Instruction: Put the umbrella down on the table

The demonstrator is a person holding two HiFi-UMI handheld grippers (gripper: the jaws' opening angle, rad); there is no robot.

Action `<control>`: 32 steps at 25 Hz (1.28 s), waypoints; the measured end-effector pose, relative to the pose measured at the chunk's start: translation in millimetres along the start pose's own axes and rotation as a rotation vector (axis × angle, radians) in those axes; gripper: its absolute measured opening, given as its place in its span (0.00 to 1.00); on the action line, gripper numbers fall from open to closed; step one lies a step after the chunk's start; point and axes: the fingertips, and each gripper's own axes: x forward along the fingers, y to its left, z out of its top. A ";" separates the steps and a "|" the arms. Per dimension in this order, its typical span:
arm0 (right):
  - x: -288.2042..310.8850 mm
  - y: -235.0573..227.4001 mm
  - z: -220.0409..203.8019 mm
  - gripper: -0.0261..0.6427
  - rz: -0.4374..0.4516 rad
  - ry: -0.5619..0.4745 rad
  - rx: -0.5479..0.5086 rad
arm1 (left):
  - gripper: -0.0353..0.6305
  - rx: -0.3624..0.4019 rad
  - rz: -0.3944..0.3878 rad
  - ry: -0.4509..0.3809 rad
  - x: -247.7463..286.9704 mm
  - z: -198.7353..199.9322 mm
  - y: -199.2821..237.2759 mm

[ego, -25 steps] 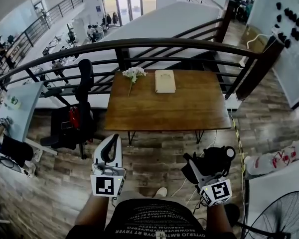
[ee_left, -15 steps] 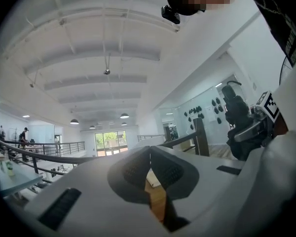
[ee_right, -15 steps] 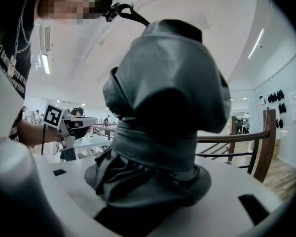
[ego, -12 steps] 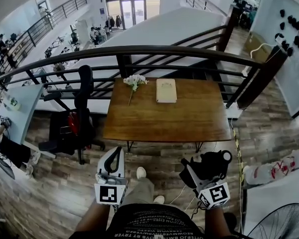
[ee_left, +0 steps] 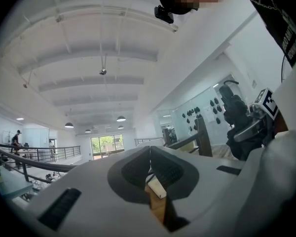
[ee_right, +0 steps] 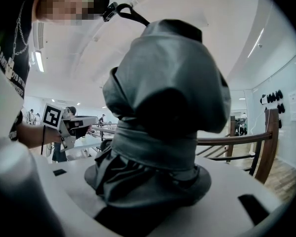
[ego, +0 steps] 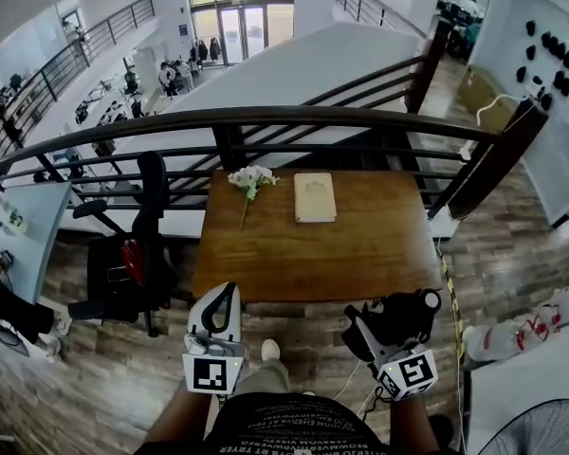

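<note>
A folded dark grey umbrella (ego: 406, 313) sits in my right gripper (ego: 377, 328), whose jaws are shut on it; in the right gripper view the umbrella (ee_right: 163, 117) fills the space between the white jaws, strap wound round it. The gripper hangs just short of the near right edge of the wooden table (ego: 360, 254). My left gripper (ego: 218, 309) hovers at the table's near left edge. Its dark pads (ee_left: 160, 172) meet with nothing held.
White flowers (ego: 248, 178) and a pale book (ego: 314, 197) lie at the table's far side. A dark railing (ego: 266, 121) runs behind the table. A black office chair (ego: 133, 254) stands to the left, and a fan (ego: 541, 429) at the lower right.
The person has walked forward, so the table has come nearer. Both grippers now reach its near edge, the umbrella still gripped in the right one.
</note>
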 end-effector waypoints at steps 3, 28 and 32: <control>24.1 -8.1 6.3 0.43 -0.001 0.001 -0.001 | 0.10 -0.007 -0.009 0.001 24.7 -4.5 11.2; 158.5 -44.6 14.8 0.43 -0.078 0.095 0.093 | 0.10 -0.063 -0.180 -0.018 165.9 -24.7 74.0; 177.6 -61.9 -12.1 0.43 -0.086 0.183 0.125 | 0.10 -0.108 -0.183 0.001 187.0 -35.0 71.1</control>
